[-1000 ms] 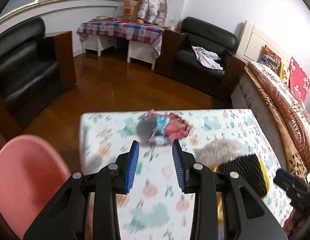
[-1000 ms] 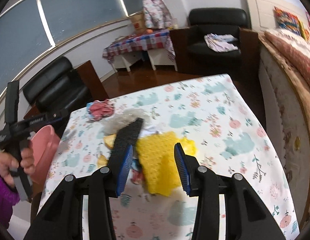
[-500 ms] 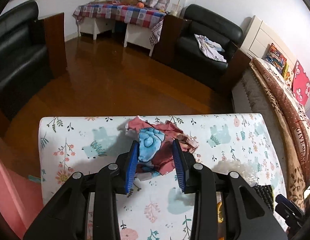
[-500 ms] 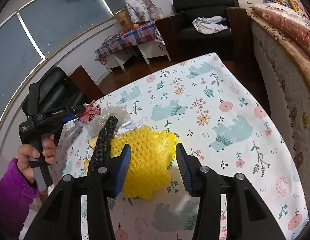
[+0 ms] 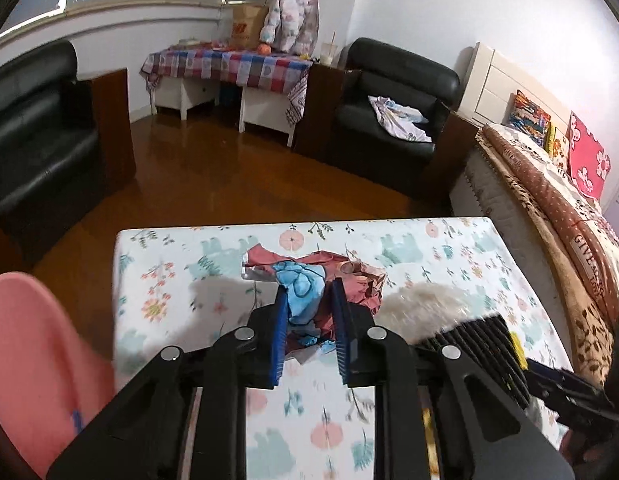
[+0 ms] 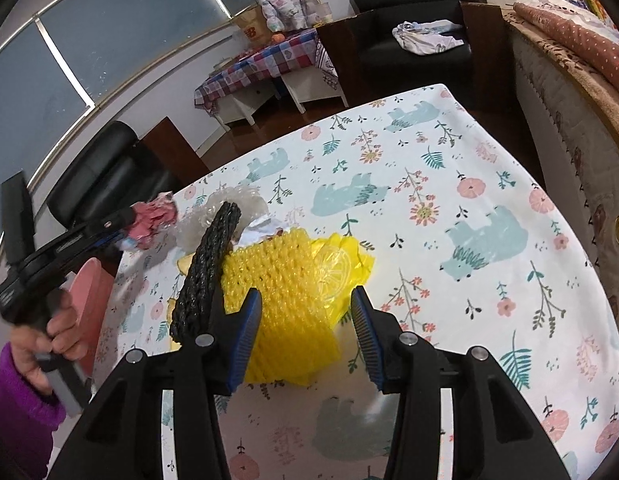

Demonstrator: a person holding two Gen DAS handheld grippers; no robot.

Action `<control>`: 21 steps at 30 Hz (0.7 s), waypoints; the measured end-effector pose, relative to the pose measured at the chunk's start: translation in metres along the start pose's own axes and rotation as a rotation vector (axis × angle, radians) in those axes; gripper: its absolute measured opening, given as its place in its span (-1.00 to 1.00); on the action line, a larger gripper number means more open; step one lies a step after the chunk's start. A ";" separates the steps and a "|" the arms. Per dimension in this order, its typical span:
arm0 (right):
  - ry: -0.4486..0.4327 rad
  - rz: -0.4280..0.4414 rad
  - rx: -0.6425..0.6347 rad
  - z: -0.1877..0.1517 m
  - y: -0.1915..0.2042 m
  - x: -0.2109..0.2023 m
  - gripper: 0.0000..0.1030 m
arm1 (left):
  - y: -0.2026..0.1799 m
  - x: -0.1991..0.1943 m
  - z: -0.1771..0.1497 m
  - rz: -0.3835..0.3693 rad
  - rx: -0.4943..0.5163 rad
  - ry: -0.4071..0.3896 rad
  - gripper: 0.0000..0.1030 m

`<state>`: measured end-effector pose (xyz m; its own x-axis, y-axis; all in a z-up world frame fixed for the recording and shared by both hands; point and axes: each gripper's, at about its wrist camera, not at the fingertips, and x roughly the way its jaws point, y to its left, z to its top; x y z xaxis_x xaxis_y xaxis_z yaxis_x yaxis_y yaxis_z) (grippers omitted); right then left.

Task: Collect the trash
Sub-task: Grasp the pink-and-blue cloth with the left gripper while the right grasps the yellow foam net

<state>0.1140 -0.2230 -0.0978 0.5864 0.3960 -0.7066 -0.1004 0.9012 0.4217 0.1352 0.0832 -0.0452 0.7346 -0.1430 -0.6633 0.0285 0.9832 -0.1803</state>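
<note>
Lettering "GIVE…" showing on brown bedspread [image 5: 585, 256] at far right, rest unreadable. Left gripper [image 5: 309, 320] pinching crumpled red and blue wrapper [image 5: 305, 292] on floral tablecloth [image 5: 429, 248], pink bin [image 5: 33, 356] sitting near left. Right gripper [image 6: 305, 334] gaping wide over yellow foam net [image 6: 285, 280], black net [image 6: 207, 272] lying just left. Black armchair [image 5: 393, 108] standing across wooden floor [image 5: 229, 188].

Count on the tabletop [image 6: 449, 208]: one crumpled red-and-blue wrapper [image 5: 309, 292] at frame centre; one yellow foam net [image 6: 281, 292]; one black foam net [image 6: 207, 276]; one clear foam net [image 6: 225, 204]; one yellow lemon-print wrapper [image 6: 341, 260]. One pink bin [image 5: 33, 360], lower left. Two claws: left claw [image 5: 309, 336], right claw [image 6: 305, 340]. Two black armchairs in the room.
</note>
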 end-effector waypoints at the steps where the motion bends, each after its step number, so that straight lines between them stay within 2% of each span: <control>1: -0.001 0.006 -0.002 -0.001 0.001 0.000 -0.11 | -0.002 -0.008 -0.003 0.002 0.001 -0.005 -0.61; 4: -0.010 0.017 -0.013 -0.002 0.004 -0.002 -0.12 | -0.004 -0.030 -0.015 0.007 -0.016 -0.007 -0.61; 6: -0.012 0.030 -0.017 -0.004 0.005 -0.005 -0.38 | -0.005 -0.040 -0.021 0.017 -0.021 -0.006 -0.61; 7: -0.007 0.036 -0.025 -0.006 0.007 -0.005 -0.43 | -0.006 -0.045 -0.025 0.025 -0.023 -0.007 -0.61; 9: -0.001 0.031 -0.034 -0.009 0.008 -0.007 -0.76 | -0.009 -0.057 -0.031 0.034 -0.032 -0.012 -0.61; 10: 0.006 0.036 -0.036 -0.010 0.009 -0.008 -0.80 | -0.010 -0.060 -0.032 0.034 -0.035 -0.014 -0.61; 14: -0.017 0.031 -0.048 -0.015 0.009 -0.024 -0.84 | -0.015 -0.079 -0.039 0.040 -0.030 -0.038 -0.61; 21: -0.116 -0.017 -0.085 -0.011 0.017 -0.068 -0.84 | -0.013 -0.104 -0.048 0.033 -0.043 -0.075 -0.61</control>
<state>0.0638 -0.2328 -0.0492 0.6770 0.3623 -0.6407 -0.1546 0.9210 0.3574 0.0254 0.0799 -0.0089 0.7832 -0.1002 -0.6136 -0.0246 0.9812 -0.1916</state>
